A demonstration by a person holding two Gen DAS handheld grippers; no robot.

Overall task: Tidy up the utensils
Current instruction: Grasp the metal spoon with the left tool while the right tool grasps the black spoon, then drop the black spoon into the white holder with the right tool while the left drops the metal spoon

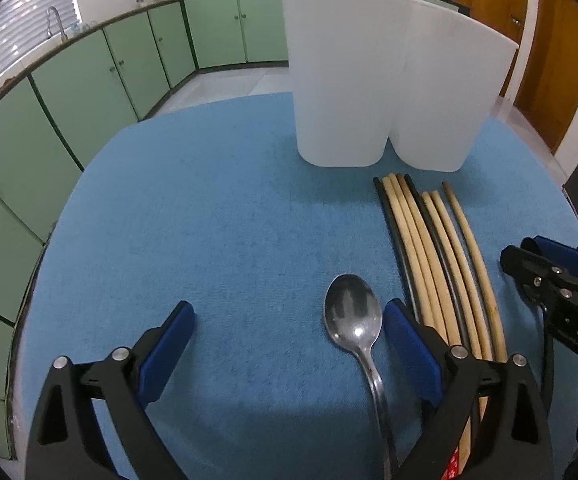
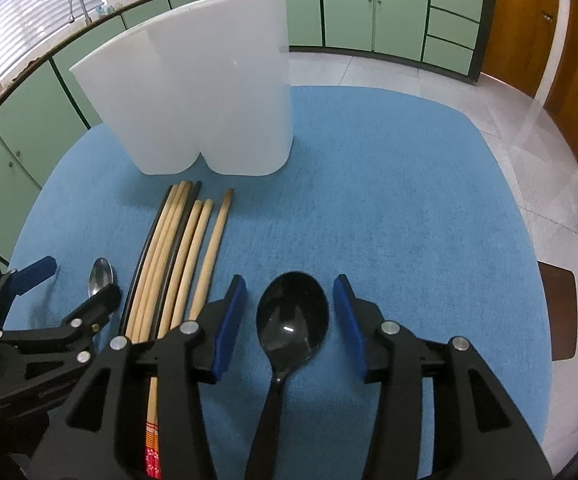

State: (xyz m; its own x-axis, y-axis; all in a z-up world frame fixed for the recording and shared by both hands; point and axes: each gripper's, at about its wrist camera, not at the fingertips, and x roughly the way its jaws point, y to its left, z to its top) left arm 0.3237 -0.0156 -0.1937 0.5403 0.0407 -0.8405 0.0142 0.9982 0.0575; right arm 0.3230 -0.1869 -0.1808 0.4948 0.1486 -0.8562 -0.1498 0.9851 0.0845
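Left wrist: left gripper (image 1: 289,322) wide, metal spoon (image 1: 353,314) inside its right finger, chopsticks (image 1: 441,264) just outside; right gripper (image 2: 289,300) wide, straddling black spoon (image 2: 293,316); risk: closing low drags neighbouring chopsticks, misses white holder (image 1: 385,80).

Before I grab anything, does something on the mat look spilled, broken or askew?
Nothing stands out. The white holder stands upright, the chopsticks lie bundled before it, the metal spoon and black spoon lie flat between open tools. No spill or damage is visible.
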